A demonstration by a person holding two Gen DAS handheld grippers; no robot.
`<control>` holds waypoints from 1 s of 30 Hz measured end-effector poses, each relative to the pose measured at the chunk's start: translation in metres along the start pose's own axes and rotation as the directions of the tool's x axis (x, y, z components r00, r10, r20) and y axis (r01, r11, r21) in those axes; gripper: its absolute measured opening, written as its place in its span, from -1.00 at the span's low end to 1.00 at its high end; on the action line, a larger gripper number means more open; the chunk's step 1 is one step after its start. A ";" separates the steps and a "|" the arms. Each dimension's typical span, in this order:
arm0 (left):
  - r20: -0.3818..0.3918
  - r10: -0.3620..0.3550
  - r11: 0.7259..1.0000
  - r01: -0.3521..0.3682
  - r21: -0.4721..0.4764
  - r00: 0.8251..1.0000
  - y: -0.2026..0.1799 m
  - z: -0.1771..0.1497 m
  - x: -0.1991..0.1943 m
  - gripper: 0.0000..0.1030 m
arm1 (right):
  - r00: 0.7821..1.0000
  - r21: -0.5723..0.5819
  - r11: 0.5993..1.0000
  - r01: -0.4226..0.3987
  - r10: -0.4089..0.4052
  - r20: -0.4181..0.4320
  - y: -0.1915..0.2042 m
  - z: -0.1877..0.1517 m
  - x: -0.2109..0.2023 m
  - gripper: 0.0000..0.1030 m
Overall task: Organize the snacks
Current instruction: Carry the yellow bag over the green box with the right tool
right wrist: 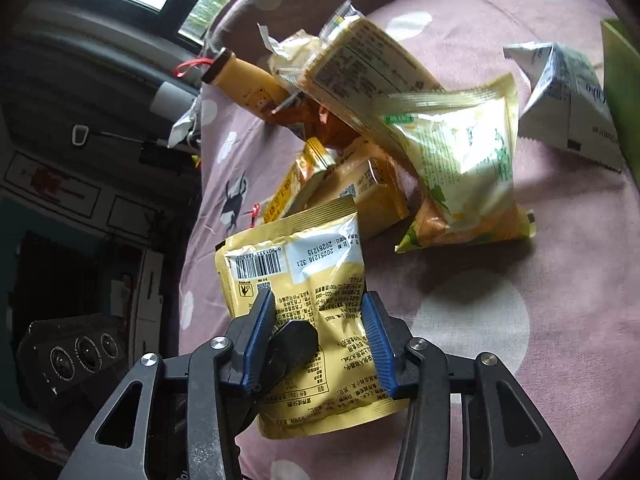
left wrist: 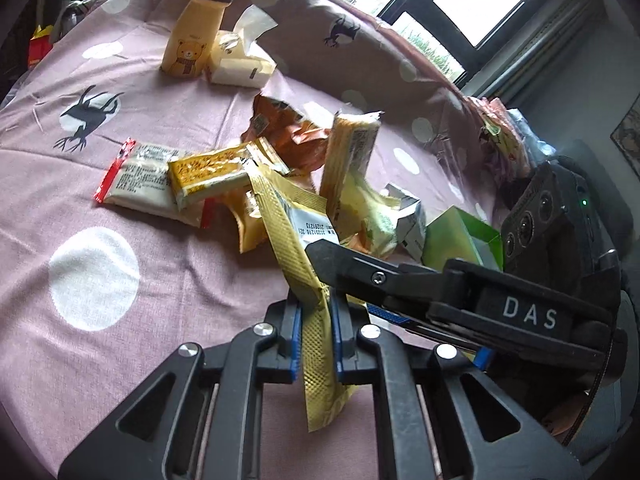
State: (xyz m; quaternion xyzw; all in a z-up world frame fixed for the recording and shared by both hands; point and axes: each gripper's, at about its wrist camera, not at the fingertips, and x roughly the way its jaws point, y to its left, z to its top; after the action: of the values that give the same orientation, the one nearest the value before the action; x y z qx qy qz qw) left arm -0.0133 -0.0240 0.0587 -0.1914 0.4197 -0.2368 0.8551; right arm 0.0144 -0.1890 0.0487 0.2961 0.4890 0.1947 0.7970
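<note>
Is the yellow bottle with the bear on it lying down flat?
No, the yellow bear bottle stands upright on the pink cloth, beside a tissue pack.

Each black gripper [left wrist: 316, 330] [right wrist: 316, 338] has blue ribbed pads, silver screws, triangular cut-outs; one reads "DAS".

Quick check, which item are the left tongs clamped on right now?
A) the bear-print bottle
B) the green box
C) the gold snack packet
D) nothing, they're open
C: in the left wrist view the left tongs are shut on the edge of the gold snack packet, while the bear-print bottle and the green box sit untouched on the cloth.
</note>
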 end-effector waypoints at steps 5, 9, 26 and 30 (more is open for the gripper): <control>0.067 -0.070 0.995 0.066 0.070 0.995 -0.024 0.005 -0.013 -0.82 | 0.993 -0.078 0.996 0.037 -0.028 0.115 0.022 -0.004 -0.037 -0.08; 0.084 -0.159 0.984 0.151 0.097 0.984 -0.041 0.014 -0.018 -0.83 | 0.976 -0.103 0.993 0.064 -0.041 0.214 0.027 -0.005 -0.068 -0.08; 0.001 -0.277 0.914 0.263 0.310 0.961 -0.149 0.020 0.012 -0.84 | 0.878 0.012 0.995 0.100 -0.094 0.470 -0.016 -0.012 -0.173 -0.08; -0.044 -0.291 0.901 0.289 0.325 0.956 -0.164 0.018 0.028 -0.84 | 0.863 0.067 0.991 0.114 -0.132 0.488 -0.032 -0.010 -0.181 -0.08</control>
State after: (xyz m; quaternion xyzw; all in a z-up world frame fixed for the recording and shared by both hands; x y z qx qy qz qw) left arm -0.0240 -0.1708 0.1374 -0.1075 0.3390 -0.4272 0.8313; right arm -0.0746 -0.3191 0.1444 0.3184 0.2918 0.0530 0.9004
